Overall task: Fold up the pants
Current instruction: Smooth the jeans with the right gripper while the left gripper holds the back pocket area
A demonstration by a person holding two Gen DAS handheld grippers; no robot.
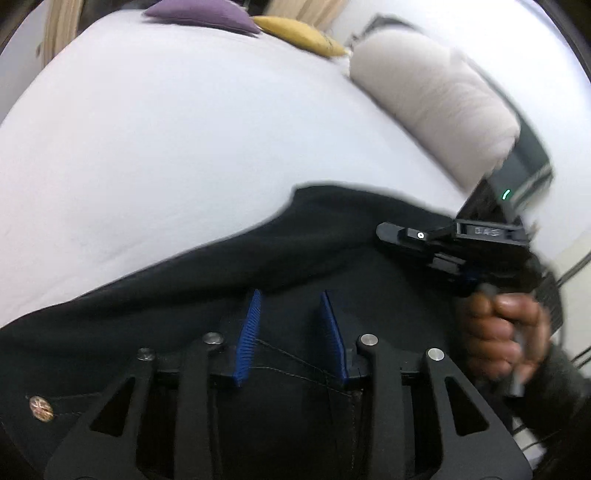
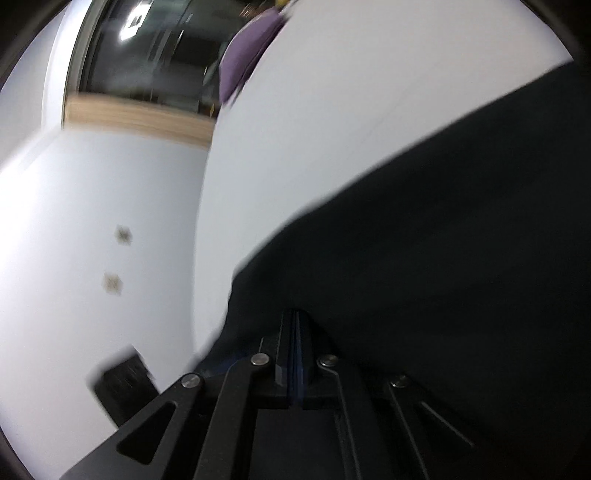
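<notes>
Pants black, grey stitching, copper button. Bedsheet white. Pillows: purple, mustard yellow. Rolled blanket pale beige. Left gripper black, blue ribbed pads.

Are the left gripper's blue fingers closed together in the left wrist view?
No, the left gripper has its fingers spread apart over the black pants.

One pair of dark pants, two cushions, purple and yellow, one rolled blanket, two grippers.
</notes>
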